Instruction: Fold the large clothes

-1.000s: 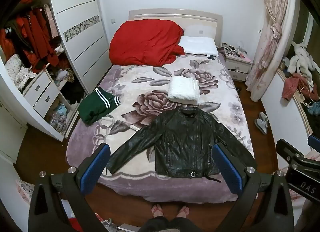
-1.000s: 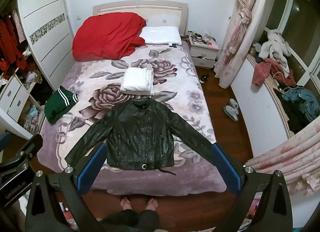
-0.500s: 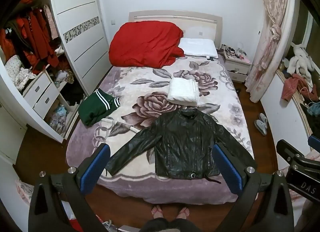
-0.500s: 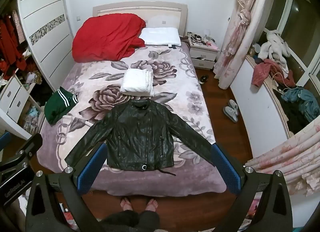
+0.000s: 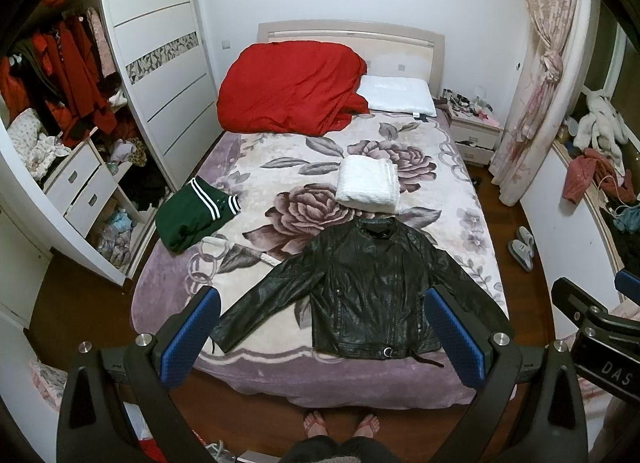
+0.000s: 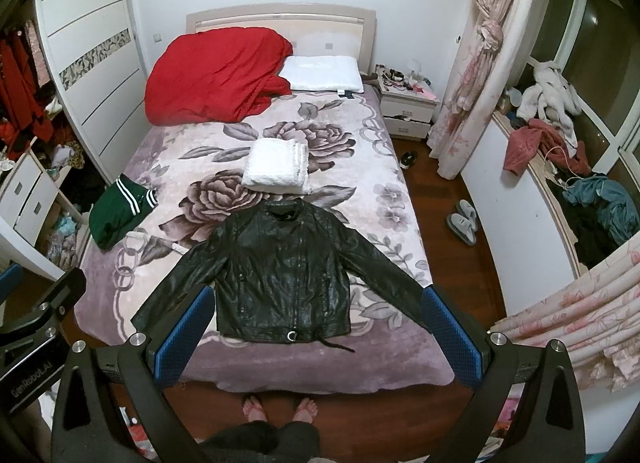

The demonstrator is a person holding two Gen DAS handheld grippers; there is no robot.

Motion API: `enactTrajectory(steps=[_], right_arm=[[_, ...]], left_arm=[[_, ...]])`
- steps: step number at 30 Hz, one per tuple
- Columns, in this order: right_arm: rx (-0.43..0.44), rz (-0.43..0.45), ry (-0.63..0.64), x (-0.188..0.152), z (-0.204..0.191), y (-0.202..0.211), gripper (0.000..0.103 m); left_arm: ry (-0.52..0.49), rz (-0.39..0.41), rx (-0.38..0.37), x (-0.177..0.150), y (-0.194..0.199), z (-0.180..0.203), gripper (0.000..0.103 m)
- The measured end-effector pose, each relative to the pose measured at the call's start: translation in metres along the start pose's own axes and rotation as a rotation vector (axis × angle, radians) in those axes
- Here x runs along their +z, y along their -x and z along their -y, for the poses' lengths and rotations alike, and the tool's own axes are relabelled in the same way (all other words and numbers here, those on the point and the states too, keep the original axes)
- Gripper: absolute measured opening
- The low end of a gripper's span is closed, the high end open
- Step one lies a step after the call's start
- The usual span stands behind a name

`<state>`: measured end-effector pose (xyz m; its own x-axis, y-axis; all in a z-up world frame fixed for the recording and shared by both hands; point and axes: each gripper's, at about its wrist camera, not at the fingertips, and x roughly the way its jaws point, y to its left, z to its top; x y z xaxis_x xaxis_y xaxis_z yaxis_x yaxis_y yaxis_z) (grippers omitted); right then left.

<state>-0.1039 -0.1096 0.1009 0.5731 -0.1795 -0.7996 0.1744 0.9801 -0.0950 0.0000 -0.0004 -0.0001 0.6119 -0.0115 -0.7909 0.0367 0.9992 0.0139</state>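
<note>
Left wrist view: both tools (image 5: 322,333) (image 6: 316,333) wide open, empty; jacket (image 5: 368,287) right cuff hidden behind pad.

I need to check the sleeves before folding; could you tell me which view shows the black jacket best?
The right wrist view: the black jacket lies nearly whole, both sleeves mostly visible. In the left wrist view, the jacket has its right-side sleeve end hidden behind a blue finger.

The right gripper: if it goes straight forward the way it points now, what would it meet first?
Probably the black leather jacket spread flat on the floral bed blanket. The open right gripper hangs above the bed's foot with nothing between. Depth is unclear, so the exact landing spot is uncertain.
</note>
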Motion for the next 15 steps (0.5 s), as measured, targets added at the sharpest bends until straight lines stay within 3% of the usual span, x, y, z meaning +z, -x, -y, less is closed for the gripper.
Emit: enactTrajectory(steps=[5,8,13,15], right_arm=[[-0.038,0.016,0.016,-0.010,0.008,0.002,0.103],[-0.025,-0.016,-0.024,0.000,0.001,-0.022,0.103],[0.093,-0.084,-0.182,-0.021,0.020,-0.111,0.103],[0.134,-0.020,-0.279,-0.010,0.037,-0.155,0.103]], left_arm=[[-0.006,0.019,0.004,0.002,-0.005,0.001,0.103],[-0.017,0.048,0.031,0.019,-0.034,0.006,0.103],[-0.037,0.125,0.105,0.026,-0.105,0.004,0.103],[-0.072,0.099,0.138,0.023,-0.148,0.018,0.103]])
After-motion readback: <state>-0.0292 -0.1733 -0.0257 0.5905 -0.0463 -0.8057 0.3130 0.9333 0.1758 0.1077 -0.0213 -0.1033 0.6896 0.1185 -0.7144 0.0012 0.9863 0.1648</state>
